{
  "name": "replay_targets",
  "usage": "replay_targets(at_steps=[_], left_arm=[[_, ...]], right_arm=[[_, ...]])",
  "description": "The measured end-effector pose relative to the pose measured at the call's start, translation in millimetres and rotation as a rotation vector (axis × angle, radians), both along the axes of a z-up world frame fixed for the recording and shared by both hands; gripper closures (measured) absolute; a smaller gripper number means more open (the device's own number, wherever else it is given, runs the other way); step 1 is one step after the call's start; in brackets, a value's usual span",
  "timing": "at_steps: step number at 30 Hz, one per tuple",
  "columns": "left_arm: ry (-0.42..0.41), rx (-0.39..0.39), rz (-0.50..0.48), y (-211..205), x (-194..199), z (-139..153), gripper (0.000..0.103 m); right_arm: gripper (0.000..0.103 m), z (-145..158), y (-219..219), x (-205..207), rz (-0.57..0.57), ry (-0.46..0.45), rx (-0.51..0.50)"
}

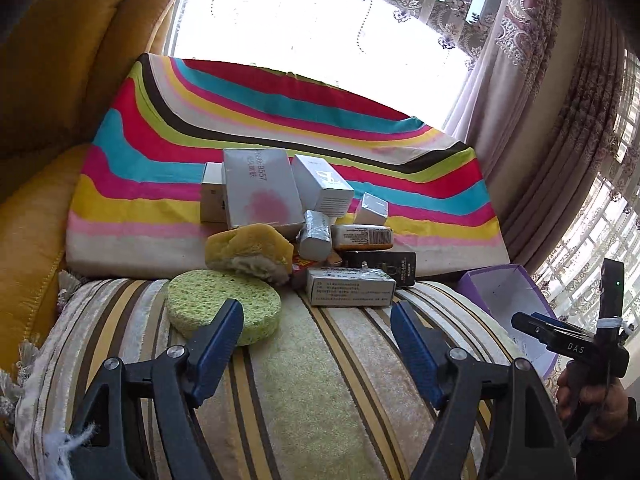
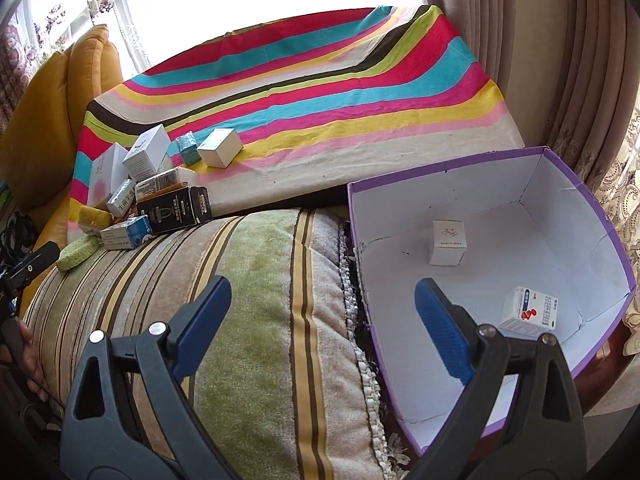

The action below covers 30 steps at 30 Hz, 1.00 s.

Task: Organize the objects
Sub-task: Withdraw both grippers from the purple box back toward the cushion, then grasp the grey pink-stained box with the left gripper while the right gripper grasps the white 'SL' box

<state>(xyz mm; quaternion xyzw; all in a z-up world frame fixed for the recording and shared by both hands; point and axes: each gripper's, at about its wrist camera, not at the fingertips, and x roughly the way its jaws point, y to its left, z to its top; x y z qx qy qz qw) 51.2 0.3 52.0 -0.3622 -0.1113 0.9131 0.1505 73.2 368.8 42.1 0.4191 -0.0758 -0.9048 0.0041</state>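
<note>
Left gripper [image 1: 316,344]: jaws spread wide with nothing between them, blue pads over the striped plush cushion [image 1: 304,380], pointing at the pile.

Right gripper [image 2: 322,326]: also wide open and empty, one blue pad over the cushion, the other over the near edge of the purple cardboard box with a white inside [image 2: 592,208].

Purple box contents: a small white cube carton [image 2: 448,242] near the back, and a white medicine carton with a red figure [image 2: 530,312] toward the right wall. They sit well apart.

Round green sponge [image 1: 222,306]: lying flat on the cushion, just beyond the left gripper's left pad.

Yellow sponge with a white underside [image 1: 248,252]: right behind the green one, leaning at the front of the pile.

Grey-white printed carton [image 1: 350,286]: front of the pile, on its side, with a black carton [image 1: 384,266] just behind it.

Rest of the pile: an orange-and-white barcode carton [image 1: 362,237], a big silver box with a pink blotch [image 1: 260,192], a white tilted box [image 1: 322,184], all jumbled and touching.

Rainbow-striped fabric pad [image 1: 160,160]: behind the pile, part of the pile resting on it.

Far back: mustard yellow sofa cushions [image 1: 60,60] on the left, lace curtains [image 1: 540,60] at the bright window.
</note>
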Motion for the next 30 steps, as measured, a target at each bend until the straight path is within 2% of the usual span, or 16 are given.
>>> replay_targets(at_steps=[10,19,24,30], left_arm=[[-0.053,-0.012,0.081,-35.3,-7.9,-8.5,0.02],[-0.022,0.005,0.048,-41.6,-46.6,4.7,0.02],[-0.035,0.012,0.07,-33.2,-72.6,8.1,0.02],[-0.128,-0.001,0.116,-1.8,-102.7,-1.7,0.02]], right_arm=[[0.008,6.7,-32.3,-16.9,0.081,-0.002,0.024],[0.008,19.2,-75.5,-54.0,0.156,0.029,0.011],[0.008,33.0,-106.1,-77.7,0.207,0.067,0.039],[0.008,42.5,-144.6,-105.4,0.26,0.098,0.11]])
